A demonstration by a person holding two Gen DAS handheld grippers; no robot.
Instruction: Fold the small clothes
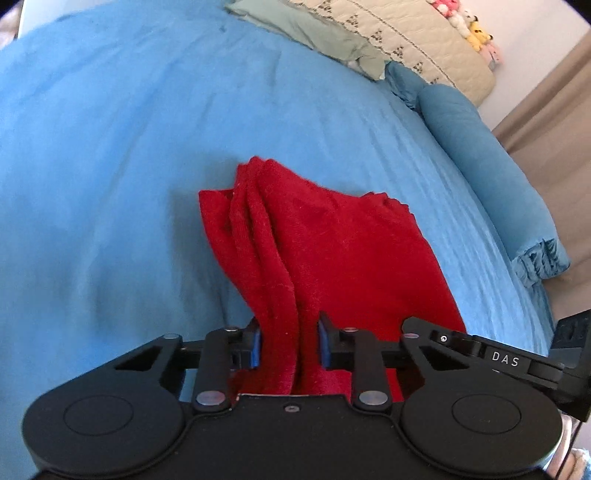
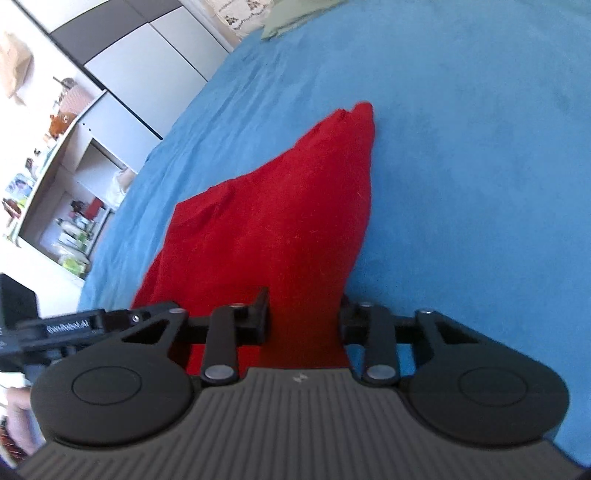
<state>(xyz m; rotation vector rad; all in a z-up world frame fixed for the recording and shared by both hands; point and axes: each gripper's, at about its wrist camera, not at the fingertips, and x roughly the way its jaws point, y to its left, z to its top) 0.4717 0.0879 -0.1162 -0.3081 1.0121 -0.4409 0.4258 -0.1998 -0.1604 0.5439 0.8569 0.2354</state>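
Observation:
A red cloth hangs in folds over the blue bed sheet. My left gripper is shut on a bunched edge of the red cloth between its blue pads. In the right wrist view the red cloth stretches away to a pointed far corner over the bed sheet. My right gripper is shut on the near edge of the cloth. The other gripper shows at the edge of each view: the right one and the left one.
A blue bolster pillow lies along the bed's right side. A cream quilt, a green cloth and soft toys sit at the head. White shelves with small items stand left of the bed.

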